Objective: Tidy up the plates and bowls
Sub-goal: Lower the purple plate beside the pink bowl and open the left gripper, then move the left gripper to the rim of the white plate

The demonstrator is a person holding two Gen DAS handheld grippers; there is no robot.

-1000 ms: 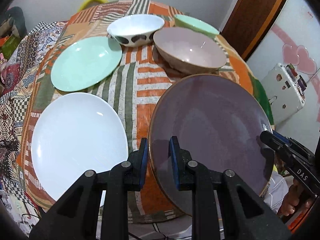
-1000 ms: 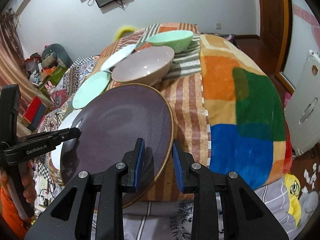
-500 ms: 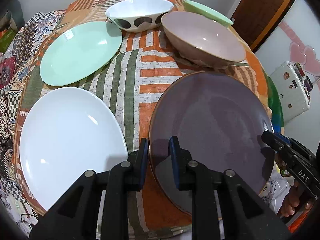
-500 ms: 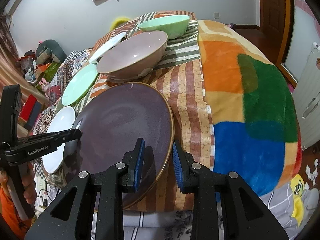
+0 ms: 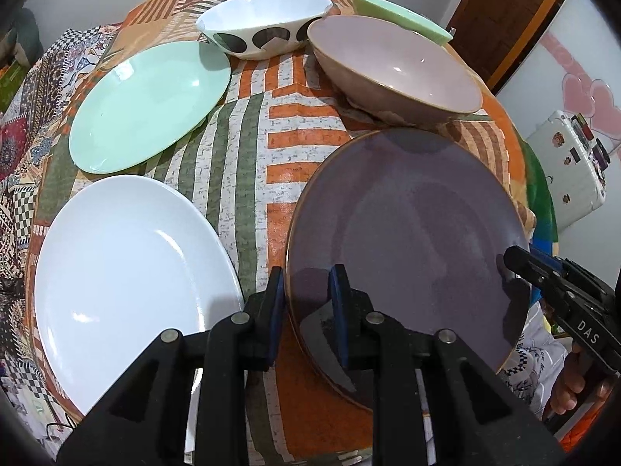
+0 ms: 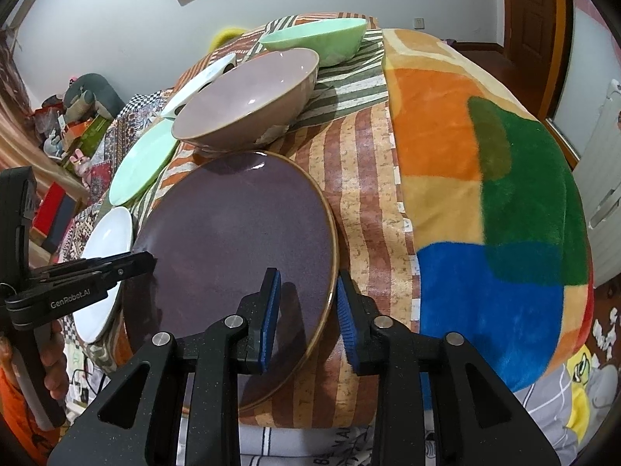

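Purple plate (image 5: 407, 233) on tabletop (image 5: 240, 155) | our left gripper (image 5: 306, 303) jaws clamp its rim | right gripper (image 6: 304, 310) jaws just easing apart, straddling rim | mauve bowl (image 5: 396, 66) just behind plate, white plate (image 5: 128, 272) beside.

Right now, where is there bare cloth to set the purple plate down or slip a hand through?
Biggest free patch: the colour-block blanket, right of the purple plate. A narrower striped strip runs between white plate and purple plate. Crowded at the far end: mint plate, spotted bowl, mauve bowl, mint bowl.

Bare cloth strip (image 5: 248, 178) between plates free; pink bowl (image 5: 399, 70) blocks beyond purple plate (image 5: 407, 233).
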